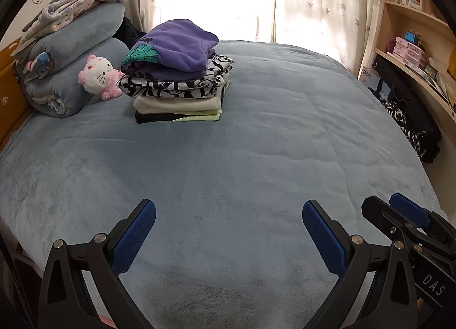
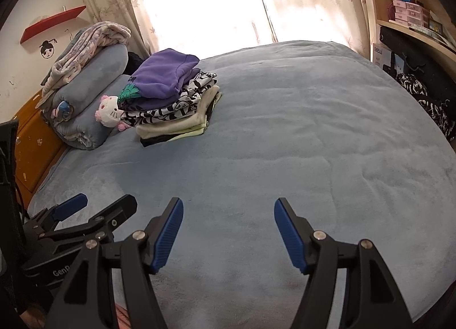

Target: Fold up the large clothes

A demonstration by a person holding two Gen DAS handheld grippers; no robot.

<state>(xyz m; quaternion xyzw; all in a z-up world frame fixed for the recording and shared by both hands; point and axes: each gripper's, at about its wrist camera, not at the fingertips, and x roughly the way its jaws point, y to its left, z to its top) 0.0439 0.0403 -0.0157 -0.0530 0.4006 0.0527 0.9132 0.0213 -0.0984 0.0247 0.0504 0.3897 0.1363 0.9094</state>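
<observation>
Folded clothes [image 1: 176,72] sit stacked in our frame's upper left on the bed [image 1: 256,143], beside a plush toy [image 1: 99,76]; our left gripper [image 1: 229,232] and right gripper [image 2: 228,233] gape empty at lower frame.

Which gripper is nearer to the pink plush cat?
Left. The left gripper sits on the plush cat side of the bed; the right gripper is beside it, farther away.

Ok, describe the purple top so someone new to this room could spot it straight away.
Start at the big blue-grey bed under the curtained window. Near its head end, beside a small pink and white plush cat, sits a stack of folded clothes. The purple top is the uppermost piece, the only purple one, with a teal print on its near corner, lying on a black-and-white patterned layer.
</observation>
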